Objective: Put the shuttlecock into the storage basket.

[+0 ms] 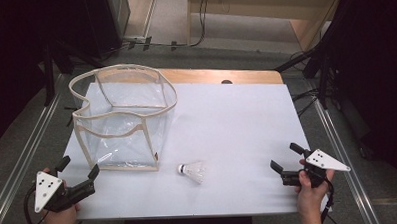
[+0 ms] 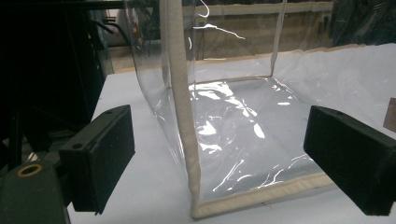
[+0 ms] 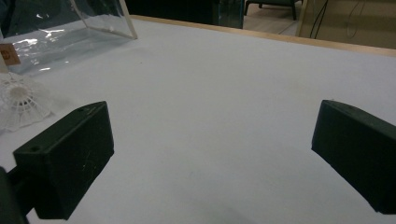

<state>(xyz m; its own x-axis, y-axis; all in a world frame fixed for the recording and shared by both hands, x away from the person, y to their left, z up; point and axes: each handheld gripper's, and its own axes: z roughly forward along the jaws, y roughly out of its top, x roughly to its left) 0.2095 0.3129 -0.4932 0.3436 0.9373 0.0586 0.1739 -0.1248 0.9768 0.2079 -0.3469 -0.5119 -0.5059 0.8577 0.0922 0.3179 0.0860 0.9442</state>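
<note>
Both grippers are empty with jaws wide apart. The right gripper (image 1: 283, 170) sits at the near right of the white tabletop (image 1: 237, 120), and the white feathered shuttlecock (image 1: 192, 172) lies on its side well to its left, cork end pointing toward the clear plastic bag with beige trim (image 1: 121, 119). The left gripper (image 1: 78, 176) faces that bag's corner and looks about as near.

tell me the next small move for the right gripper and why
Probably swing the right gripper left toward the shuttlecock. Its jaws stand open with nothing between them, and the shuttlecock lies on its side on the table, apart from both grippers, just in front of the clear bag, whose top is open.
</note>
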